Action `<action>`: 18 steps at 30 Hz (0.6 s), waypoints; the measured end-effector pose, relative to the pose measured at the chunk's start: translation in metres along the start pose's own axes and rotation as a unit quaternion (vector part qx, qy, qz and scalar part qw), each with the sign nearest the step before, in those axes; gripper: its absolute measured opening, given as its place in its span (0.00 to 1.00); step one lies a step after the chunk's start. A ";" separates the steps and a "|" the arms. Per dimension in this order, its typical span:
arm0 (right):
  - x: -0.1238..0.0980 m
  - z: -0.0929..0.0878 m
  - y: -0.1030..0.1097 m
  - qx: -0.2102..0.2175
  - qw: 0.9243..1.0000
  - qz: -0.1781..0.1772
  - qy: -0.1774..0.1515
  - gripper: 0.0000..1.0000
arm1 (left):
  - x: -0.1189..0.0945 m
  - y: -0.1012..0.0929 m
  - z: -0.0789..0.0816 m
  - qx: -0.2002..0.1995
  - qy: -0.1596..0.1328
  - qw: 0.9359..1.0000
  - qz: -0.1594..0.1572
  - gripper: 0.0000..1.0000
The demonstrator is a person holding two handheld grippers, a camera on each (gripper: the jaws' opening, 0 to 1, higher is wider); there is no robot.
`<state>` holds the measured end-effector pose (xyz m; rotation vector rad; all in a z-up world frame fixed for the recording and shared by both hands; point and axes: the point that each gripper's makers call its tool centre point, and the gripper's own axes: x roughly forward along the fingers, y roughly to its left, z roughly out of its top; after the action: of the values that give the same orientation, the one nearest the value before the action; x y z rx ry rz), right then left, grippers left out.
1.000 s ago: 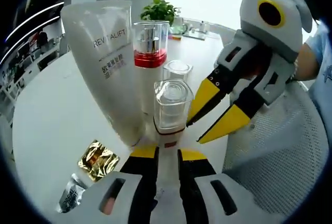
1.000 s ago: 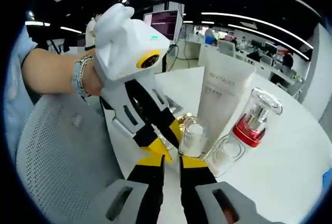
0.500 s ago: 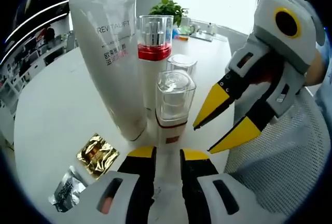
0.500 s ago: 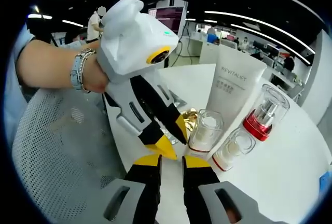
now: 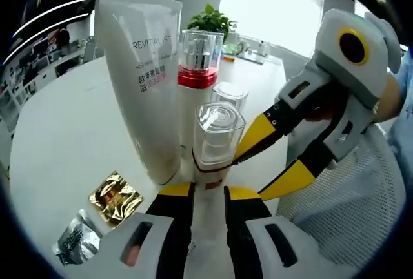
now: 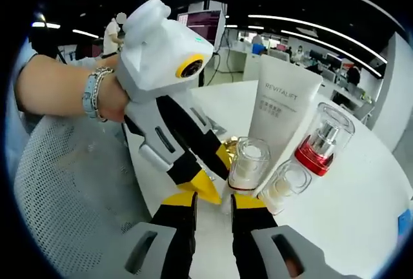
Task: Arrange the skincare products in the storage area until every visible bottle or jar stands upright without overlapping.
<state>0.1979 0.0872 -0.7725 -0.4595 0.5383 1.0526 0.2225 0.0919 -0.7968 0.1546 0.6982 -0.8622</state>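
Since half a second ago, the left tool [image 5: 208, 192] has drawn closer around the small clear-capped bottle [image 5: 215, 138], whose white base now sits between its yellow-tipped jaws; whether they press on it cannot be told. The right tool [image 5: 271, 163] has come in too, its upper jaw tip now touching or just beside the bottle's cap, jaws parted and empty. In the right gripper view the same bottle [image 6: 248, 164] stands upright just ahead of the right tool [image 6: 213, 198], with the left tool [image 6: 200, 175] slanting down beside it. Crowding the bottle on the white counter [image 5: 64, 130] are a tall white tube [image 5: 145, 79] standing on its cap, a red-collared pump bottle [image 5: 199, 72] and a short clear-lidded jar [image 5: 229, 95] behind. Nearer the counter's edge lie a gold sachet [image 5: 115, 196] and a silver sachet [image 5: 76, 245]. A potted plant [image 5: 210, 19] sits toward the far edge.
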 end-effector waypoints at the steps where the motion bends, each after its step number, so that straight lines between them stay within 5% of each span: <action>1: 0.000 0.000 0.000 -0.002 1.000 0.001 -0.001 0.16 | -0.001 0.000 0.000 0.001 -0.001 1.000 0.001 0.16; 10: 0.001 0.000 -0.004 -0.001 1.000 -0.003 -0.001 0.16 | -0.005 -0.007 -0.001 0.011 0.008 1.000 -0.006 0.07; 18: -0.009 -0.012 -0.007 0.014 1.000 -0.006 0.021 0.12 | -0.001 0.003 -0.013 0.024 0.038 0.998 0.035 0.08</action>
<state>0.1979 0.0711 -0.7758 -0.4606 0.5854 1.0244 0.2175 0.0994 -0.8066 0.2541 0.7398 -0.8097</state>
